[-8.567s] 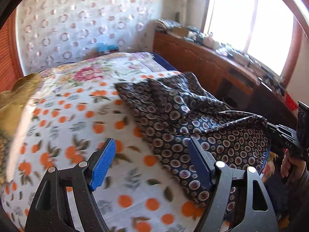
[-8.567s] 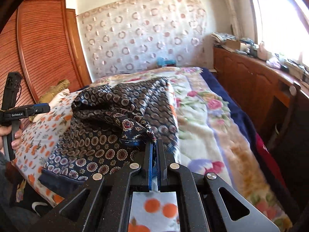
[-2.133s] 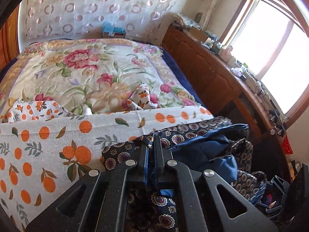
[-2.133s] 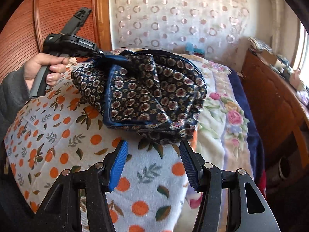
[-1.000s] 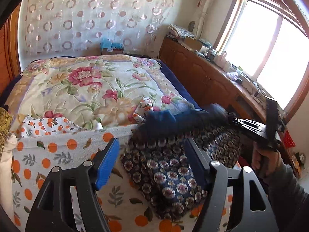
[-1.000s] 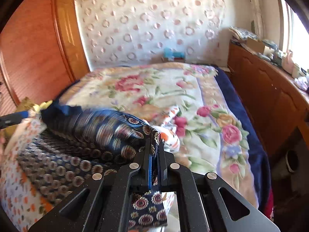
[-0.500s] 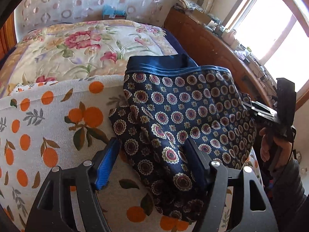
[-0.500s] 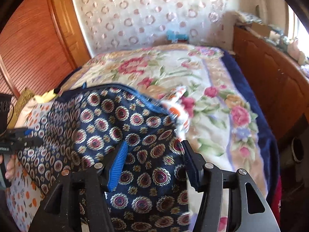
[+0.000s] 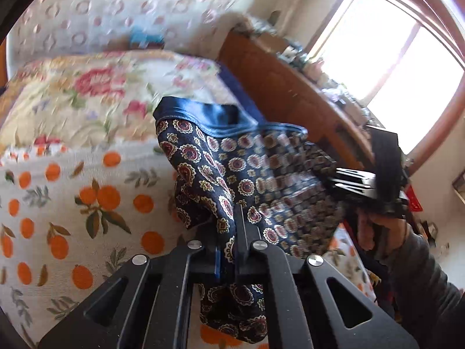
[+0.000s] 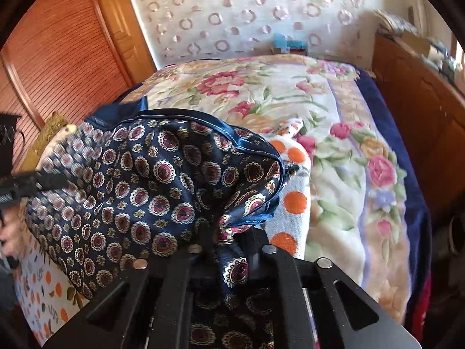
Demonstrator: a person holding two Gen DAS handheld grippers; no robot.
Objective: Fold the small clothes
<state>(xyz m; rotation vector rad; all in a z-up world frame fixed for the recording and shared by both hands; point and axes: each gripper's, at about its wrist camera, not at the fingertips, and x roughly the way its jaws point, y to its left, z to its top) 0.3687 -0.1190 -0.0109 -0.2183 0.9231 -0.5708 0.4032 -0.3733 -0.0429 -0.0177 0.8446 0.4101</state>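
Left gripper (image 9: pixel 232 250) just clamped onto navy patterned shorts (image 9: pixel 221 157); right gripper (image 10: pixel 226 241) just clenched too, pinching the opposite edge. Shorts at 12 o'clock, stretched btwn both over orange-print cloth (image 9: pixel 72 192). Waistband spread, no fold made yet; all folding left, prob.

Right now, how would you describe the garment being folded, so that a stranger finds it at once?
Find the bed's flowered blanket, then the orange-dotted cloth spread on its near end. On that cloth lies the navy garment, pinched by both grippers; only it bears round medallions and a shiny blue band.
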